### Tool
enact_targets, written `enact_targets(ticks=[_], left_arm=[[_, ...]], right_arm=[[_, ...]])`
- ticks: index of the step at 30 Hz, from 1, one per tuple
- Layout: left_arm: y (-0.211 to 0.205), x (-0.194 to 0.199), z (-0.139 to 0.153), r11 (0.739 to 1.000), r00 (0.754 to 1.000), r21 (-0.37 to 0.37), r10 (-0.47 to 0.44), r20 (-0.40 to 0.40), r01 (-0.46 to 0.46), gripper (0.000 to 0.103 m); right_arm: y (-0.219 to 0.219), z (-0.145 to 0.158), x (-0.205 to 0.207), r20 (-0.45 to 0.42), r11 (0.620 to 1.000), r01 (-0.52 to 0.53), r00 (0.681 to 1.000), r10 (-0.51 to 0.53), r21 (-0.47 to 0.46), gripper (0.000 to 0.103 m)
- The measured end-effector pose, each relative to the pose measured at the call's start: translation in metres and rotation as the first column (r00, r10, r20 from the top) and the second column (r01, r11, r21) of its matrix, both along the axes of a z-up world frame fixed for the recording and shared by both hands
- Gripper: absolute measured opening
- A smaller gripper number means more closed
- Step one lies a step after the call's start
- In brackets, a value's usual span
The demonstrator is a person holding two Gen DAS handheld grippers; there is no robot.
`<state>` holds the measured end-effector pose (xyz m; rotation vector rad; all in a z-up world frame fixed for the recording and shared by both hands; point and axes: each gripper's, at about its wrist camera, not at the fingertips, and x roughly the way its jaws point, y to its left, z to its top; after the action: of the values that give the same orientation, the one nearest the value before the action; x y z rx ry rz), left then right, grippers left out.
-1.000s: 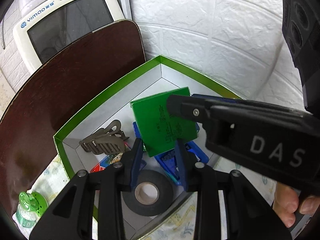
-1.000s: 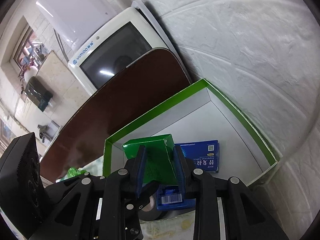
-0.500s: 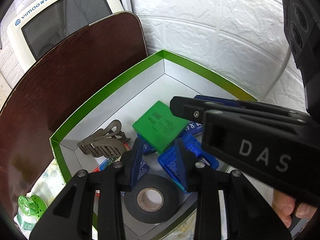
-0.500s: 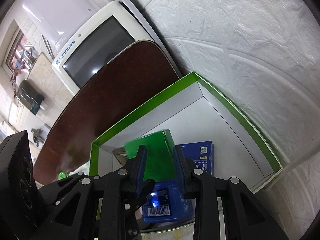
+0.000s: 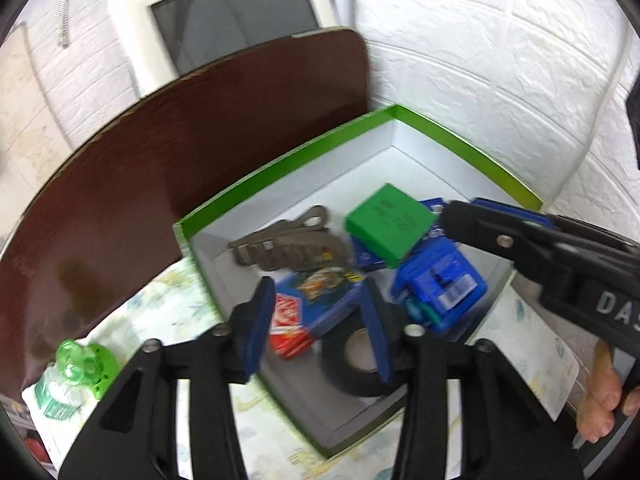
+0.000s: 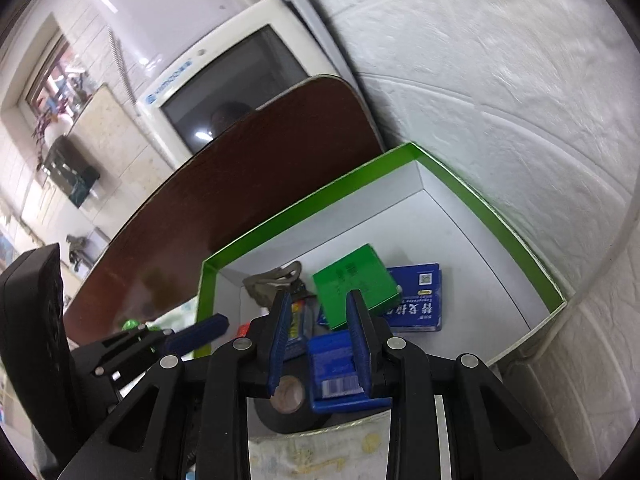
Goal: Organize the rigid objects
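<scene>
A green-rimmed white box (image 5: pixel 304 152) (image 6: pixel 496 208) holds a small green carton (image 5: pixel 388 222) (image 6: pixel 354 284) lying on blue packs (image 5: pixel 438 280) (image 6: pixel 416 300), a grey hair claw (image 5: pixel 288 244) (image 6: pixel 276 280), a red and blue pack (image 5: pixel 308 304) and a black tape roll (image 5: pixel 360 356) (image 6: pixel 288 404). My left gripper (image 5: pixel 316 320) is open and empty above the box's near side. My right gripper (image 6: pixel 318 340) is open and empty, pulled back above the box; it shows at the right of the left wrist view (image 5: pixel 472 220).
A dark brown board (image 5: pixel 160 152) leans behind the box, in front of a white screen (image 5: pixel 236 16). A textured white wall (image 5: pixel 500 60) stands close on the right. A green-capped bottle (image 5: pixel 76 372) lies on the patterned cloth (image 5: pixel 160 312) at the left.
The right gripper let go of the green carton, which now lies flat in the box, and drew back. The left gripper opened wider and pulled back to the left.
</scene>
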<state>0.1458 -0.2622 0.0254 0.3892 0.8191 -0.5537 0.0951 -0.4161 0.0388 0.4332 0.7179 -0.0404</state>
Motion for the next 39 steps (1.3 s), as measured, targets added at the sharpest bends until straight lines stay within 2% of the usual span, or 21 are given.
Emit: enact_targets(ticks=[3, 7, 13, 17, 19, 20, 24, 29, 31, 35, 37, 38, 39], left_arm=[[0.025, -0.001, 0.004, 0.998, 0.998, -0.017, 0.055, 0.029, -0.054, 0.051], [0.066, -0.001, 0.009, 0.990, 0.991, -0.054, 0.131, 0.029, -0.130, 0.051], [0.133, -0.005, 0.006, 0.964, 0.966, -0.077, 0.258, 0.020, -0.256, 0.052], [0.183, -0.013, -0.002, 0.935, 0.940, -0.097, 0.342, 0.003, -0.340, 0.054], [0.208, -0.015, -0.011, 0.918, 0.923, -0.103, 0.384, -0.014, -0.383, 0.054], [0.219, -0.016, -0.015, 0.910, 0.916, -0.103, 0.401, -0.026, -0.401, 0.054], [0.258, -0.016, -0.038, 0.880, 0.884, -0.095, 0.458, -0.087, -0.465, 0.054], [0.273, -0.012, -0.060, 0.879, 0.880, -0.086, 0.455, -0.138, -0.468, 0.054], [0.269, -0.005, -0.066, 0.886, 0.885, -0.080, 0.442, -0.148, -0.457, 0.054], [0.255, 0.014, -0.082, 0.905, 0.894, -0.051, 0.406, -0.190, -0.422, 0.052], [0.256, 0.023, -0.090, 0.900, 0.884, -0.042, 0.417, -0.214, -0.434, 0.038], [0.258, 0.025, -0.089, 0.897, 0.886, -0.056, 0.420, -0.195, -0.437, 0.024], [0.262, 0.028, -0.089, 0.895, 0.883, -0.060, 0.423, -0.206, -0.443, 0.019]], right_arm=[[0.016, 0.005, -0.006, 0.003, 0.999, -0.038, 0.999, 0.038, -0.026, 0.030], [0.045, 0.012, -0.010, -0.001, 0.991, -0.112, 0.994, 0.112, -0.079, 0.030], [0.110, 0.016, -0.019, -0.031, 0.937, -0.297, 0.955, 0.297, -0.183, 0.030], [0.157, -0.001, -0.029, -0.100, 0.861, -0.442, 0.896, 0.432, -0.252, 0.034], [0.177, -0.016, -0.033, -0.156, 0.816, -0.510, 0.860, 0.486, -0.272, 0.044], [0.186, -0.024, -0.035, -0.186, 0.793, -0.539, 0.842, 0.506, -0.282, 0.046], [0.216, -0.052, -0.047, -0.297, 0.691, -0.639, 0.769, 0.566, -0.339, 0.048], [0.251, -0.081, -0.060, -0.421, 0.539, -0.715, 0.698, 0.579, -0.444, 0.049], [0.261, -0.090, -0.060, -0.444, 0.504, -0.725, 0.687, 0.574, -0.470, 0.049], [0.277, -0.100, -0.051, -0.465, 0.490, -0.736, 0.676, 0.571, -0.468, 0.049], [0.283, -0.106, -0.044, -0.477, 0.496, -0.738, 0.674, 0.564, -0.457, 0.049], [0.284, -0.106, -0.042, -0.462, 0.507, -0.731, 0.682, 0.568, -0.456, 0.049], [0.285, -0.105, -0.040, -0.445, 0.522, -0.724, 0.689, 0.572, -0.451, 0.049]])
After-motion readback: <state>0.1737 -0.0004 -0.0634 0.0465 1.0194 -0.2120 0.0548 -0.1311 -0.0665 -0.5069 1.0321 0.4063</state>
